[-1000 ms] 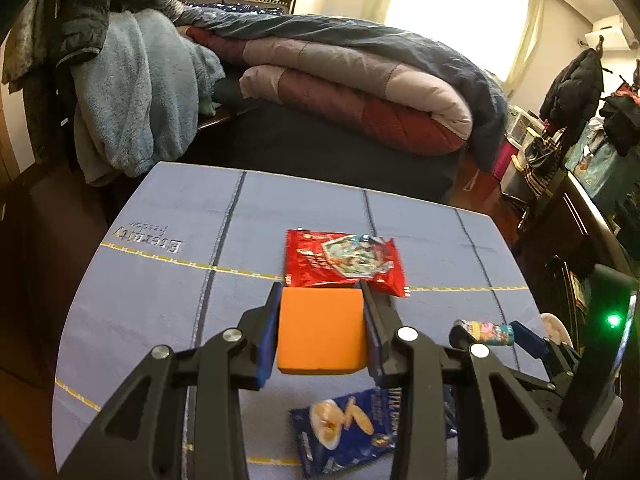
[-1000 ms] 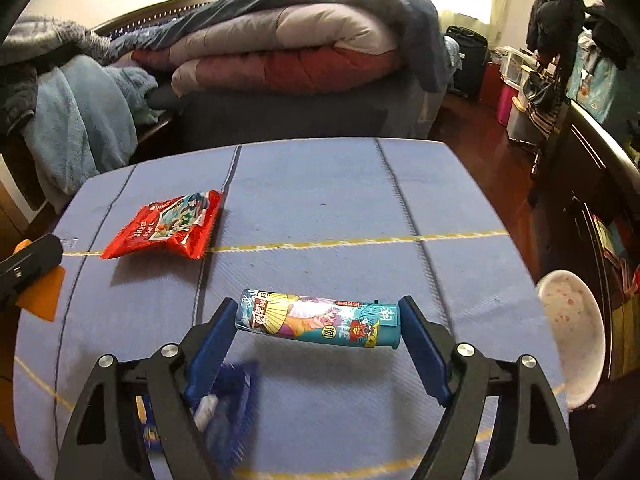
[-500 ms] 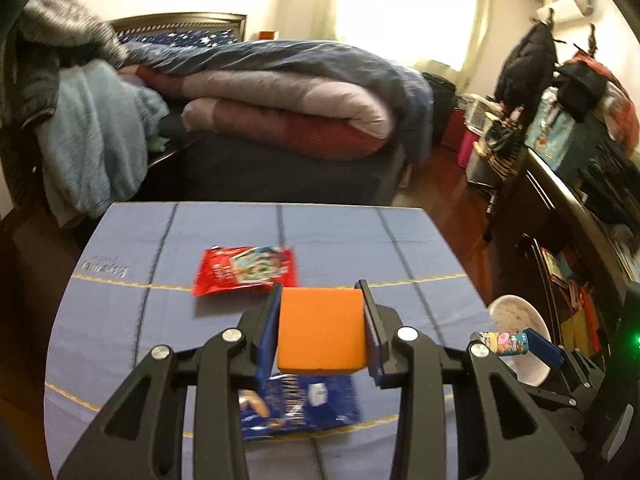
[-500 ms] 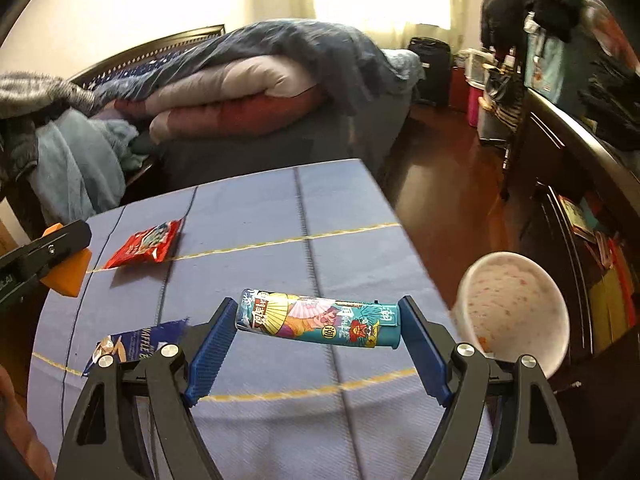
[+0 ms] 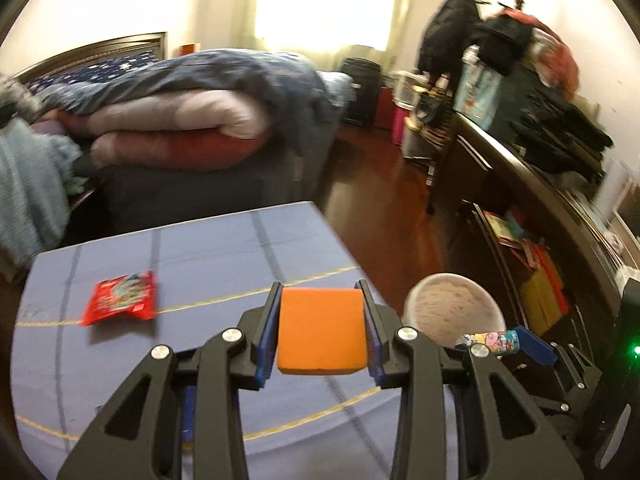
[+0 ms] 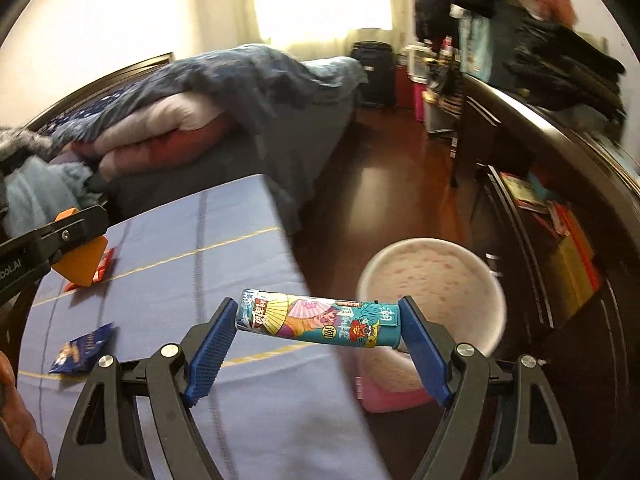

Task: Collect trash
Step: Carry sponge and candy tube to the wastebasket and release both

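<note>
My left gripper (image 5: 321,330) is shut on an orange block (image 5: 321,330), held above the right part of the blue table (image 5: 224,252). My right gripper (image 6: 318,322) is shut on a teal printed tube (image 6: 318,322), gripped end to end, over the table's right edge. Just beyond the tube stands a white bin (image 6: 434,280) on the floor; the bin (image 5: 454,308) also shows right of the orange block. A red snack bag (image 5: 120,298) lies on the table at the left. A blue snack bag (image 6: 82,348) lies nearer the front. The left gripper with the orange block (image 6: 82,260) shows at the left edge.
A bed (image 5: 180,128) piled with quilts stands behind the table. A dark dresser (image 5: 540,208) loaded with clothes and bags runs along the right. Wooden floor (image 6: 384,184) lies between the table, bed and dresser. A sleeve (image 6: 16,412) shows at the lower left.
Both grippers have swung right across the table with their loads. The white bin has come into view and closer. The red and blue bags have slid to the left in both views.
</note>
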{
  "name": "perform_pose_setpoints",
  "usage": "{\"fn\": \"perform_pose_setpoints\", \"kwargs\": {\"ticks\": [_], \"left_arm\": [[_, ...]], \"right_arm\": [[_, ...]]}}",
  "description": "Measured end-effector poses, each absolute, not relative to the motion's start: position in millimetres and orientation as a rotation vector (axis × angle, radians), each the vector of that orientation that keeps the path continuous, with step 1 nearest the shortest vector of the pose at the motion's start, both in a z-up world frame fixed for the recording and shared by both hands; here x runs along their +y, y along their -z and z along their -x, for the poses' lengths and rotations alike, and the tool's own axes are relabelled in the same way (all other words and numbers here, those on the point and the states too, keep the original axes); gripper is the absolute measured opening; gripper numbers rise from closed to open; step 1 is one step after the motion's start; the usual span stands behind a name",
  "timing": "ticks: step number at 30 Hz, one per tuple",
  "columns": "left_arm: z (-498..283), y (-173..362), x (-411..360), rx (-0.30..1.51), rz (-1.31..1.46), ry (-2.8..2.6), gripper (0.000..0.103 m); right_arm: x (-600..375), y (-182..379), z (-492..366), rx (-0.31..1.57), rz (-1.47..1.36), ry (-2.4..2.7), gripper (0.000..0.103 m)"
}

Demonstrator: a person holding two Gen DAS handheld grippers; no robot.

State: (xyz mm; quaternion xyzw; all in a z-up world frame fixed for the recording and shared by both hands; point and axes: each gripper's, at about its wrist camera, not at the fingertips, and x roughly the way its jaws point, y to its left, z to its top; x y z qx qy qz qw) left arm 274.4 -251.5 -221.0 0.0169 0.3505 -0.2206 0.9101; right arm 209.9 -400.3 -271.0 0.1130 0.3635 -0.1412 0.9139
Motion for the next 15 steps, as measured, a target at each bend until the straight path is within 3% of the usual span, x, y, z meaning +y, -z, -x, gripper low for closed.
{"fn": "perform_pose_setpoints", "kwargs": {"ticks": [15], "left_arm": [[-281.5, 250.4, -396.5, 0.766, -0.136, 0.681, 0.037]], "right_arm": [[-522.8, 302.1, -185.7, 0.75, -0.322, 0.526, 0.081]]}}
